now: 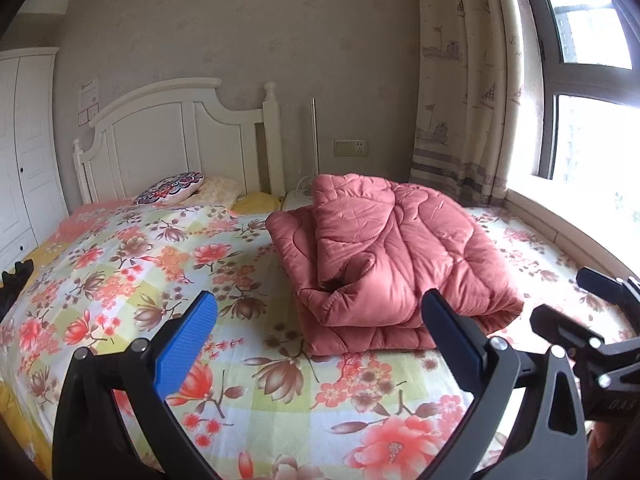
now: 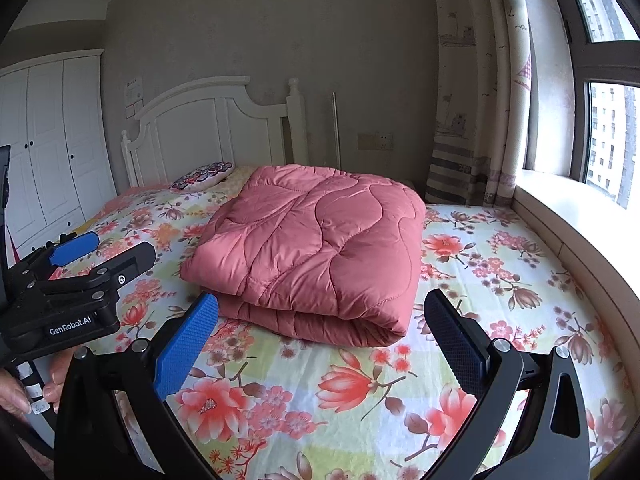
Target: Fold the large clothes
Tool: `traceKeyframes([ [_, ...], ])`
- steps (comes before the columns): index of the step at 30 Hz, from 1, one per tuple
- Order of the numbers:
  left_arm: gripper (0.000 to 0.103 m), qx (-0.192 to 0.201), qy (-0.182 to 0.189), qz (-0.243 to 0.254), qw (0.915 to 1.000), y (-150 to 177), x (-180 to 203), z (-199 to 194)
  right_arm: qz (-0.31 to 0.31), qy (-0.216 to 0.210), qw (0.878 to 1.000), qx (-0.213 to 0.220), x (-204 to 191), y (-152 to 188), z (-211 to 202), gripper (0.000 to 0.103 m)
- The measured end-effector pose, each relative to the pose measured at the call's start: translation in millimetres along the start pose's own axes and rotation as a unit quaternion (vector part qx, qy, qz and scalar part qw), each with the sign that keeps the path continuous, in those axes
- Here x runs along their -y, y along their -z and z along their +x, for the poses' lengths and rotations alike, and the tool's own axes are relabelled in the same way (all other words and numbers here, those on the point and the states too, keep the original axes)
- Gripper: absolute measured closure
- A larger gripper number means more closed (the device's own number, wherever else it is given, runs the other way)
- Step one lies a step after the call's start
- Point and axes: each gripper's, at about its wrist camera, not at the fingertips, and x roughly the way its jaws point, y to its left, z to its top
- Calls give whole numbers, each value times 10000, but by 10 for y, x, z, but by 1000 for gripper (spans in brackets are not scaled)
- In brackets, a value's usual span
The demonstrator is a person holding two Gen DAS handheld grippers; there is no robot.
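A pink quilted comforter [image 1: 384, 256] lies folded into a thick stack on the flowered bedsheet [image 1: 132, 264], right of the bed's middle. From the right wrist view the comforter [image 2: 316, 248] shows a smooth folded top and a rounded fold edge toward me. My left gripper [image 1: 320, 320] hovers above the sheet just short of the stack, open, with nothing between its blue pads. My right gripper [image 2: 320, 320] is also open and empty, a little in front of the fold edge. The right gripper's body [image 1: 592, 332] shows at the right edge of the left wrist view. The left gripper's body [image 2: 72, 292] shows at the left, held by a hand [image 2: 24, 392].
A patterned cushion [image 1: 172, 190] and a pale pillow [image 1: 220, 192] lie at the white headboard [image 1: 176, 140]. A white wardrobe [image 2: 52, 140] stands left of the bed. Curtains [image 1: 460, 80], a window [image 2: 608, 136] and a sill [image 2: 580, 220] run along the right side. A dark item [image 1: 16, 276] lies at the bed's left edge.
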Motion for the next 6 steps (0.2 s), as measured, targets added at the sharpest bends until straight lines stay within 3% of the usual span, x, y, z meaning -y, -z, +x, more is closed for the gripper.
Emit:
traceKeyframes([
  [3, 2, -456, 281, -103, 9985, -160, -321, 324, 230, -75, 9995, -183, 252, -85, 157, 4],
  [6, 2, -821, -65, -549, 9951, -420, -1106, 749, 383, 310, 9983, -314, 804, -352, 252, 4],
])
